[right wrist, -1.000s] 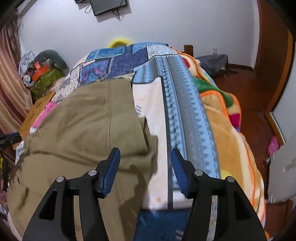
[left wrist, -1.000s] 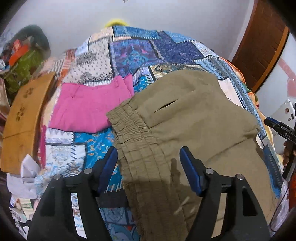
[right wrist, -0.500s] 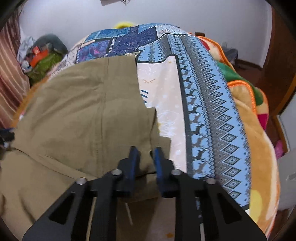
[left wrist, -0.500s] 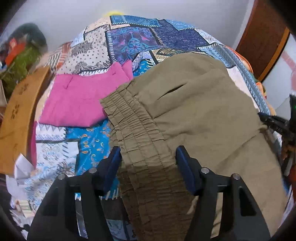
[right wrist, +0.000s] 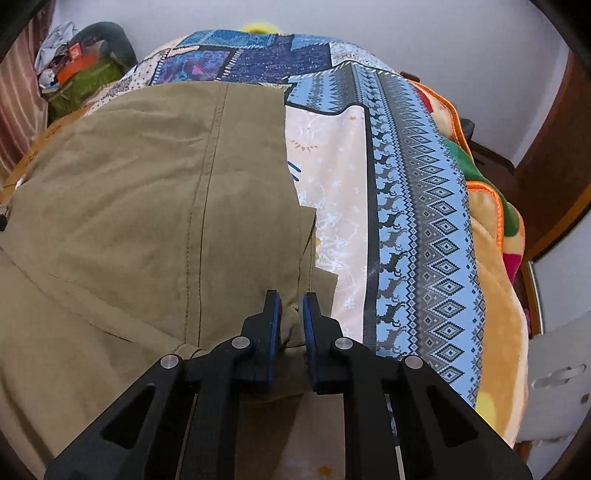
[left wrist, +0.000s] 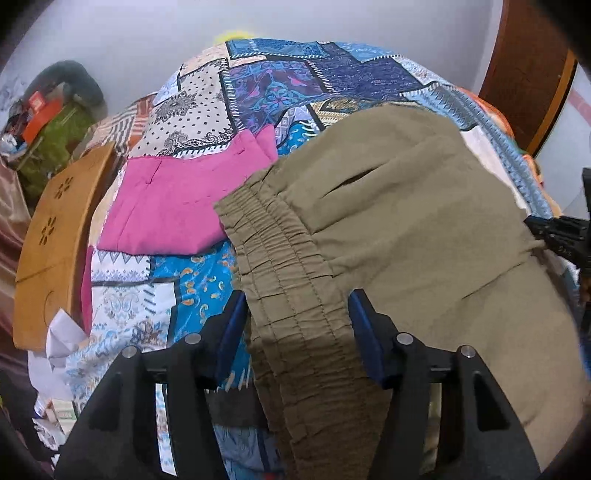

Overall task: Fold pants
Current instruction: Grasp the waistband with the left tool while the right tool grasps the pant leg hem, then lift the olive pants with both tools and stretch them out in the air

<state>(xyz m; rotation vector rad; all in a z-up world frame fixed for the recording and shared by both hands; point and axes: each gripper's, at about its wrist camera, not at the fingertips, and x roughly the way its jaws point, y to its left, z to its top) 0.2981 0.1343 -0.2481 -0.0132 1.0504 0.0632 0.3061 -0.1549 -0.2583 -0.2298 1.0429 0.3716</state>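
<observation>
Two grippers are working the pants, which are lying spread on the bed, filling the middle of both views. The left gripper is standing wide apart, its blue pads straddling the gathered waistband at 6 o'clock without pinching it, so it is holding nothing. The right gripper is nearly closed, a thin gap showing between its pads, and it is nipping a fold of cloth at the leg end at 6 o'clock. The step in hand is looking like taking hold of both ends for the fold; next the left one is needing to close on the waistband so the two ends can be lifted evenly, or the cloth is likely to drag askew. A pink garment is lying at 9 o'clock of the waistband, touching it. The bed is wearing a patchwork cover, with an orange-edged blanket at 3 o'clock, a wooden board at 9 o'clock, a plain pale wall at 12 o'clock
</observation>
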